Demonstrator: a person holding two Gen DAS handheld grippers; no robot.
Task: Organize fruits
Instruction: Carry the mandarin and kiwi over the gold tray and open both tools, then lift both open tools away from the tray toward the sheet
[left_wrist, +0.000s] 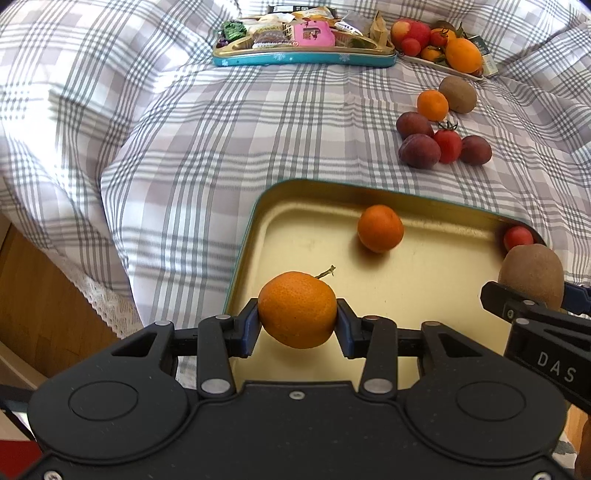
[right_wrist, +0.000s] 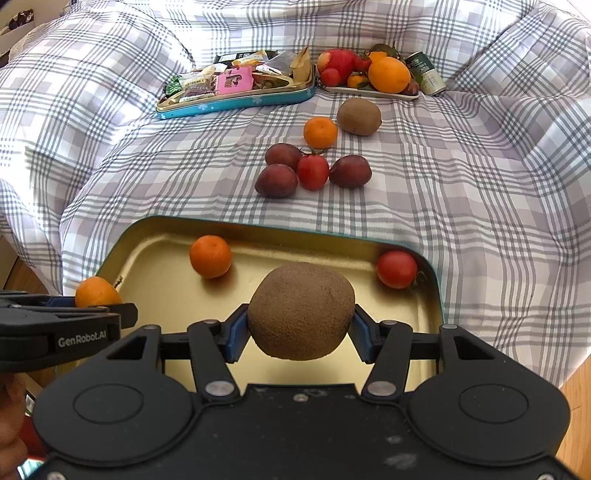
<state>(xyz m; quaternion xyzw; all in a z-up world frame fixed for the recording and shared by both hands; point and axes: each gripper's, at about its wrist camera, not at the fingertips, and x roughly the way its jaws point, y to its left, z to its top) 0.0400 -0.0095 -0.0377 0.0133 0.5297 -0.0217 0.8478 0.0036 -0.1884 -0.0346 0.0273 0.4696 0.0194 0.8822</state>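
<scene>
- My left claw (left_wrist: 297, 319) is clamped on a stemmed mandarin (left_wrist: 297, 309); blue pads (left_wrist: 251, 325) press on both its sides, jaws roughly mid-width. Fruit hangs above the near left corner of the gold tin tray (left_wrist: 266, 221).
- My right claw (right_wrist: 301, 330) grips a kiwi (right_wrist: 301, 310) the same way, pads tight on its flanks, above the tray's near middle. In the left view it shows at the right edge, over the tray's right side.
- Mandarin: bright orange, dimpled skin, short dry stem pointing up and to the right.
- Kiwi: brown, fuzzy, rounded, fills the jaw gap.
- In the tray: a smaller mandarin (right_wrist: 210, 256) near the far wall and a red tomato (right_wrist: 397, 268) in the far right corner.
- The tray sits on a checked bedsheet (right_wrist: 480, 184). Loose on it beyond the tray: three dark plums (right_wrist: 277, 181), another tomato (right_wrist: 313, 171), a mandarin (right_wrist: 320, 132), a second kiwi (right_wrist: 359, 116).
- Far back: a snack tin (right_wrist: 236, 99) full of packets, and beside it a white plate (right_wrist: 373, 92) piled with fruit.
</scene>
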